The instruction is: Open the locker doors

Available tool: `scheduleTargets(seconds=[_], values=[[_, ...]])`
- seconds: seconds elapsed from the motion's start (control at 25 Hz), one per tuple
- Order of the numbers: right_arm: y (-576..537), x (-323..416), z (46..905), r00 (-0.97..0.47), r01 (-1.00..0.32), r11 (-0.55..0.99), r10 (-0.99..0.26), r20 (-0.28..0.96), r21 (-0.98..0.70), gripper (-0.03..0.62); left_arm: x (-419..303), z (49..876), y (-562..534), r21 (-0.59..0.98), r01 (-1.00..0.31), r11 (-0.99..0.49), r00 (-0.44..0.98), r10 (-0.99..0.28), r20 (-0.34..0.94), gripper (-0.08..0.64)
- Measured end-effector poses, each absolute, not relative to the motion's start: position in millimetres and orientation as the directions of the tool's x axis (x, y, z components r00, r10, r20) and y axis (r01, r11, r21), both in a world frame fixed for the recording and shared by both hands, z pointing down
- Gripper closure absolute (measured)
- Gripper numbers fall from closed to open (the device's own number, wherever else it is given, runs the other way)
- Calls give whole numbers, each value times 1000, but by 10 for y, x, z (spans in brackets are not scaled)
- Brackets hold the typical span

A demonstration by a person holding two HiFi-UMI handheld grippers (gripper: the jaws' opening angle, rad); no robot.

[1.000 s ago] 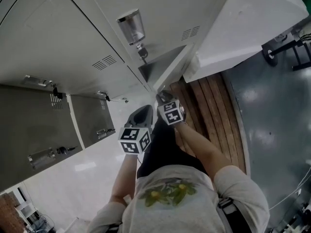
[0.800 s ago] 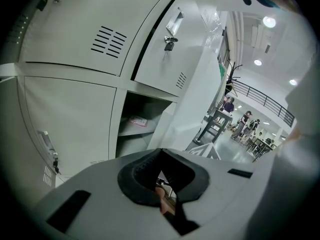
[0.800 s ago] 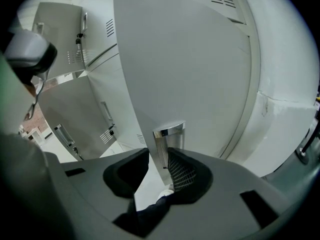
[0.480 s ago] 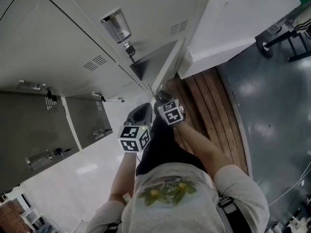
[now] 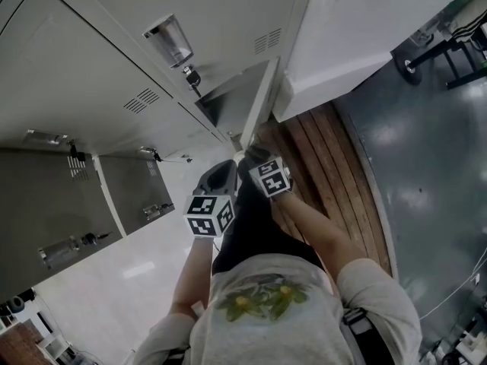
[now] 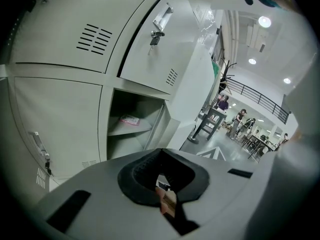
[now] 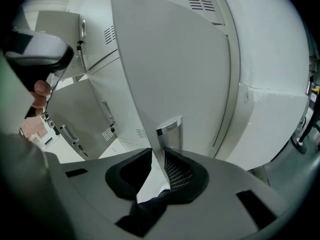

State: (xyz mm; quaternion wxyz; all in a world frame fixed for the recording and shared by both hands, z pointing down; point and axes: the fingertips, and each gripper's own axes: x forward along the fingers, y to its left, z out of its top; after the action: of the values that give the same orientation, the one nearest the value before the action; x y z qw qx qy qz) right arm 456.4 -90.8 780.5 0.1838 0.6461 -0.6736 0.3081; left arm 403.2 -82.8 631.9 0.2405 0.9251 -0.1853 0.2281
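**Right gripper on the edge of a partly open locker door; left gripper empty.**

The right gripper (image 7: 159, 153) has just been closing its jaws, and they now pinch the free edge of the locker door (image 7: 175, 69). In the right gripper view the door rises from the jaws toward 12 o'clock. The left gripper (image 6: 161, 151) has its jaws together with nothing between them. In the head view it sits just beside the right gripper, at 8 o'clock of it. The open compartment (image 6: 150, 115) contains a shelf (image 6: 127, 129) carrying a small pink item (image 6: 130, 119).
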Motion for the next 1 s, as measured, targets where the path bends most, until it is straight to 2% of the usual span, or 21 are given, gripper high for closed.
scheduleTargets(seconds=[0.4, 1.0], values=[[-673, 4673, 7806, -65, -983, -64, -753, 654, -172, 523, 4174, 6321, -715, 370, -417, -830, 841, -197, 504, 529], [-346, 4912, 7818, 10, -979, -145, -743, 670, -147, 534, 4388, 6314, -505, 380, -348, -857, 859, -128, 496, 529]])
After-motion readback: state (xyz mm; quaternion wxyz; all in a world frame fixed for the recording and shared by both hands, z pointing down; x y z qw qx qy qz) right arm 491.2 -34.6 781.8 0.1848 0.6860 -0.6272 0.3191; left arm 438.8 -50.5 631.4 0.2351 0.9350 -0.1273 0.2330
